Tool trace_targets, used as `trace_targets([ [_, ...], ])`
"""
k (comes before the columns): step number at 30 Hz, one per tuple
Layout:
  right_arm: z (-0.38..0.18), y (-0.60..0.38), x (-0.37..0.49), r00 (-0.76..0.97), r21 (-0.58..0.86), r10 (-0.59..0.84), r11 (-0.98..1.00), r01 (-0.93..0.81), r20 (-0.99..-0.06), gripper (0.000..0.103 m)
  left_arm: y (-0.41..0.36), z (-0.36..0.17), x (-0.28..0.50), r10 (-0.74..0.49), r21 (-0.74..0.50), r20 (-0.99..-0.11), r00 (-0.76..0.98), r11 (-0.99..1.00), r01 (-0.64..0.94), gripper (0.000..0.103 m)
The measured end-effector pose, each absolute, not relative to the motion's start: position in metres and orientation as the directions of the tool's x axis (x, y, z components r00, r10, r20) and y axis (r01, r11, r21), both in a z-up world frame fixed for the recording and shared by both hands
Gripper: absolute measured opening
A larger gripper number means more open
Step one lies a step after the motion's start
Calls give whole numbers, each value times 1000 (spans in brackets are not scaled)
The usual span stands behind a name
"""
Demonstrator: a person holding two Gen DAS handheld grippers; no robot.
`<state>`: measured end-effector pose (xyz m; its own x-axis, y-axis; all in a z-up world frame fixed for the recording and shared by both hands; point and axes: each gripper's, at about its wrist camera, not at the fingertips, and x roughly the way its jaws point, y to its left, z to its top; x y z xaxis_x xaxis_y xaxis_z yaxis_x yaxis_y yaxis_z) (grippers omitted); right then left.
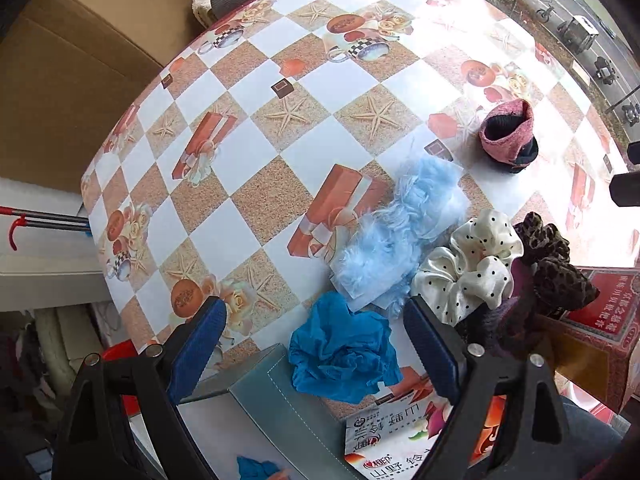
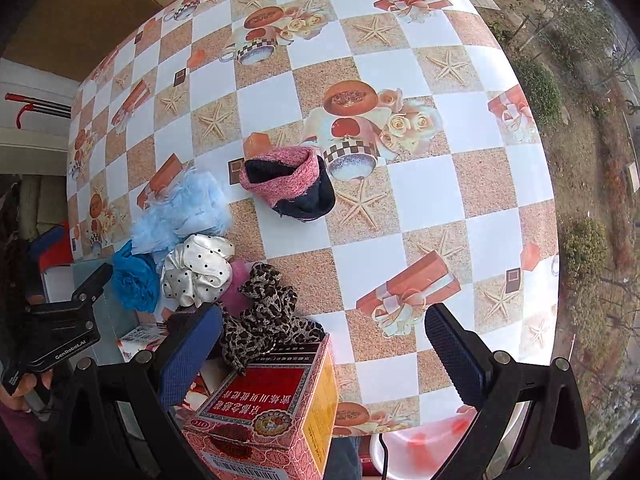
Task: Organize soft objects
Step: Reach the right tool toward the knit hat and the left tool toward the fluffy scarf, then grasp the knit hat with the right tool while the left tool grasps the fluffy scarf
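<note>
Your left gripper hangs over the near edge of the table, its 2 blue-padded fingers spread wide with nothing between them. Just ahead of that gap lies the crumpled blue glove, resting partly on the corner of a grey-blue leather-look box and beside a printed tissue pack. Beyond the glove, the fluffy light-blue piece stretches away across the checkered cloth, touching the glove at its near end.

Your right gripper is also wide open and holds nothing (a red-and-yellow carton sits below and between its fingers). The leopard-print scrunchie lies draped against the carton's far top edge, right by the left-hand pad. Next to it, the white polka-dot scrunchie touches both the fluffy piece and the glove, so these 4 soft things form 1 tight cluster at the near-left part of the table. A bit of purple-pink fabric shows between the 2 scrunchies; you cannot tell what it is.

The pink-and-black knitted roll stands apart from the cluster, farther out on the cloth, on its own, with its dark inside open toward the left.

In the right wrist view, the left tool's black body shows at the left edge.
</note>
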<state>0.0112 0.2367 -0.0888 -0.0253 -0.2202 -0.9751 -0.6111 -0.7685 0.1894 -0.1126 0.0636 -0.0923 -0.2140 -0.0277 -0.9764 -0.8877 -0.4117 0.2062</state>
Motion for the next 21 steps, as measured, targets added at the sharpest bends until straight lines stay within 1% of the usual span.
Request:
trace_targets([
  [5, -129, 251, -24, -21, 213, -249, -779, -590, -968, 102, 92, -127, -115, -38, 121, -993, -115, -369, -922, 92],
  [8, -149, 254, -44, -24, 222, -254, -793, -567, -967, 102, 105, -145, -113, -65, 102, -994, -85, -339, -935, 92],
  [10, -164, 250, -56, 2, 209, -251, -812, -544, -968, 102, 110, -156, -113, -95, 138, -989, -113, -323, -936, 92],
  [12, -175, 248, -60, 25, 180, -228, -829, -529, -973, 102, 112, -163, -118, -122, 234, -971, -205, -323, -917, 93],
  [14, -182, 253, -51, 64, 106, -169, -829, -548, -984, 102, 110, -167, -133, -152, 324, -946, -287, -378, -867, 93],
  [15, -184, 261, -41, 75, 77, -146, -813, -577, -986, 102, 107, -167, -143, -162, 325, -945, -282, -434, -840, 93],
  [16, -184, 270, -29, 74, 66, -140, -790, -610, -987, 102, 102, -164, -154, -154, 293, -956, -250, -499, -816, 93],
  [18, -181, 289, -3, 79, 42, -125, -747, -663, -989, 102, 93, -154, -170, -94, 205, -978, -186, -591, -780, 93],
  [21, -170, 307, 25, -9, 131, -175, -700, -702, -984, 102, 88, -143, -177, -23, 125, -990, -141, -626, -770, 93],
])
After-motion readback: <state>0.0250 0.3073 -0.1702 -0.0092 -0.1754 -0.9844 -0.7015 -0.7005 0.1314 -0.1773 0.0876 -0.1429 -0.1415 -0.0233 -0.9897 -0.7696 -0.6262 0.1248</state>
